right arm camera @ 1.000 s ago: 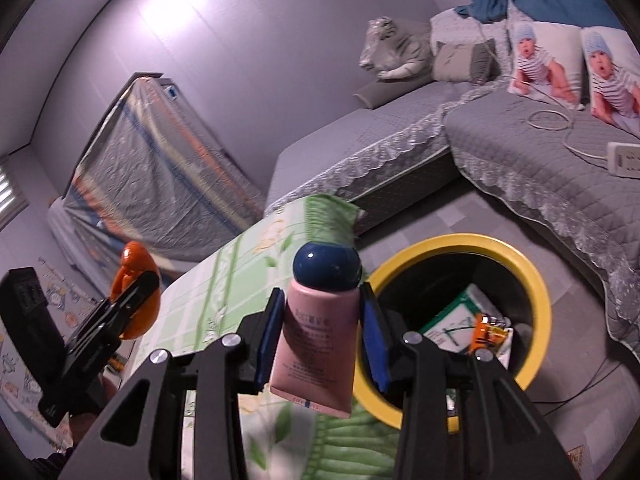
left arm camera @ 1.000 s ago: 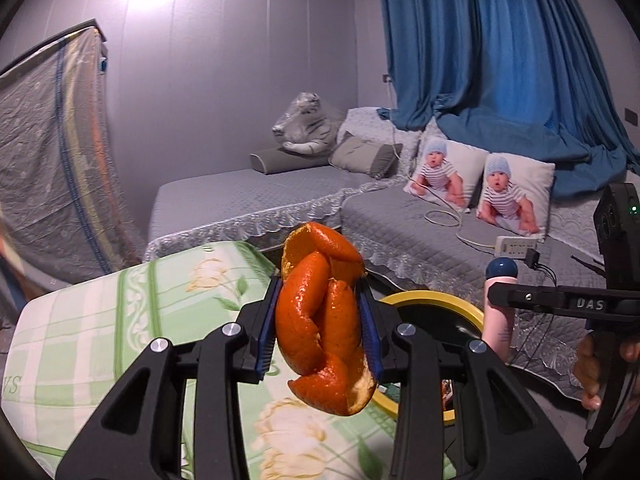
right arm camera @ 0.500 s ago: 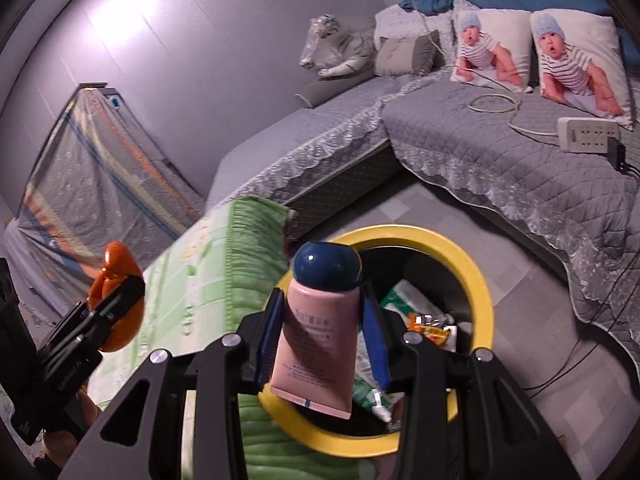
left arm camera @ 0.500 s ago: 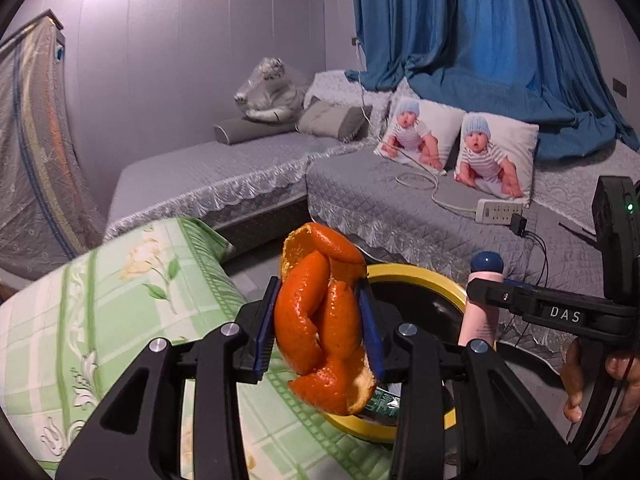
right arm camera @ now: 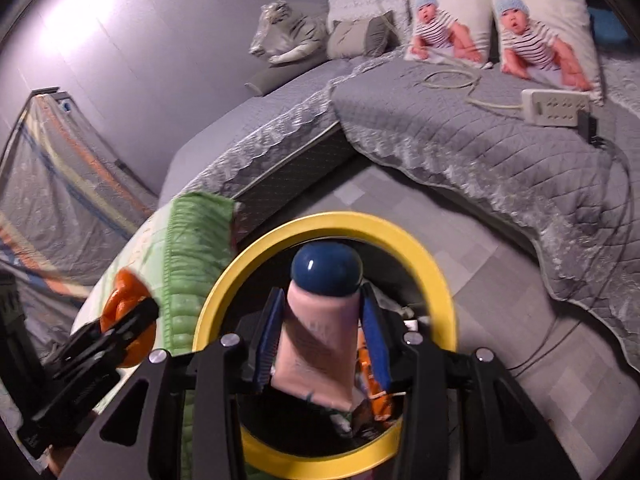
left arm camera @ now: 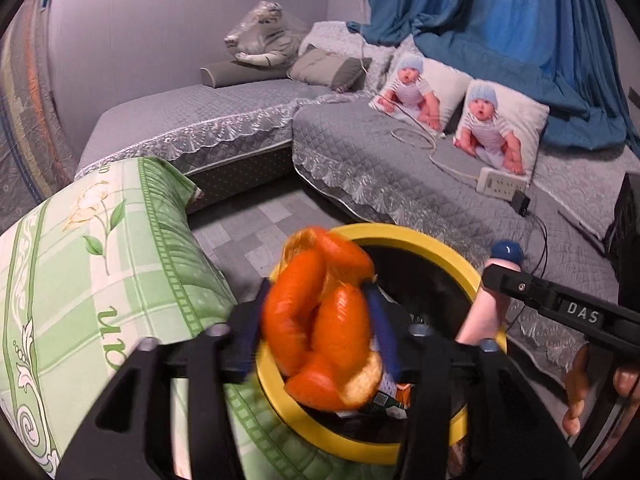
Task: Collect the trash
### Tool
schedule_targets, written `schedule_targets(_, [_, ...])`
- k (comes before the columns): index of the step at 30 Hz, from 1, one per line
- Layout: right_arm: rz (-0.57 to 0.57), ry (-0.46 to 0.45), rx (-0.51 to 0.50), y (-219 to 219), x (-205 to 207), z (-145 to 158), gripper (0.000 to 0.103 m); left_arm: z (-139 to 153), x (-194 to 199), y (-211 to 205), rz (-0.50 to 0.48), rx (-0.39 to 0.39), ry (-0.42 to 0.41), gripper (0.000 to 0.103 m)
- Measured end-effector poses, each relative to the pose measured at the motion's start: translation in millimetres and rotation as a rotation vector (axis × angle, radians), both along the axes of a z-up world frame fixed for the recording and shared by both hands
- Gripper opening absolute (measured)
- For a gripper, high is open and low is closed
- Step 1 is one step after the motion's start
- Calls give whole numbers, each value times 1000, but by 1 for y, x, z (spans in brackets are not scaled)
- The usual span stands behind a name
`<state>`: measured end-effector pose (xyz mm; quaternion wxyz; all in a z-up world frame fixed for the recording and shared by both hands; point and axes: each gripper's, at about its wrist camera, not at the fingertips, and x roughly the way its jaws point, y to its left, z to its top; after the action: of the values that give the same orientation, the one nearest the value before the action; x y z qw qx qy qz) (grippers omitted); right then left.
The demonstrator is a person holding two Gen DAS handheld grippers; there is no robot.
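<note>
**Both grippers loaded, over the yellow bin**

Left gripper [left arm camera: 318, 330] clamped on a curl of orange peel [left arm camera: 320, 320]; the peel hangs above the near rim of the yellow bin [left arm camera: 420, 236]. Right gripper [right arm camera: 320, 336] pinches a pink tube [right arm camera: 318, 344] with a dark blue cap, directly over the bin's opening.

Beside the bin — a green floral-patterned cloth surface [left arm camera: 100, 264]. Beyond the bin, grey tiled floor, then a grey quilted corner sofa [left arm camera: 400, 168] carrying two baby-print pillows [left arm camera: 500, 128], a white power strip [left arm camera: 504, 182] and a plush tiger [left arm camera: 260, 36]. Blue curtain [left arm camera: 500, 20] behind the sofa.

Since a second ago both grippers have shifted off the cloth toward the bin; grips unchanged.

Only the right wrist view shows wrappers lying deep in the bin — and a covered frame [right arm camera: 60, 184] against the wall. The left wrist view alone catches the person's right hand [left arm camera: 588, 384].
</note>
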<state>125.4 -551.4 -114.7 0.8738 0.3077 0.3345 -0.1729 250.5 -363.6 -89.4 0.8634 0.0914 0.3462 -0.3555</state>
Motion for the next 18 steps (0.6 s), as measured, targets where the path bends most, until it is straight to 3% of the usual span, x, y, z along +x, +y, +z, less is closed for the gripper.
schedule_targets(1, [-13, -1, -1, -1, -2, 1, 51, 3, -1, 4, 10, -12, -6, 72])
schedule_targets(2, [-26, -7, -5, -2, -4, 3, 54, 7, -2, 11, 26, -26, -20, 78])
schedule_targets(5, [-61, 0, -53, 0, -10, 11, 60, 17, -5, 33, 55, -62, -36, 86])
schedule_targets(7, [-89, 9, -87, 5, -14, 15, 72, 27, -7, 51, 98, -72, -69, 93])
schedule_targets(11, [-131, 15, -198, 26, -18, 25, 94, 47, -20, 101, 177, -109, -158, 95])
schedule_targets(15, [-163, 28, -310, 50, -20, 32, 95, 71, -40, 159, 263, -155, -258, 95])
schedule_targets(18, [-131, -32, -367, 86, -29, 44, 95, 86, -61, 214, 321, -178, -319, 95])
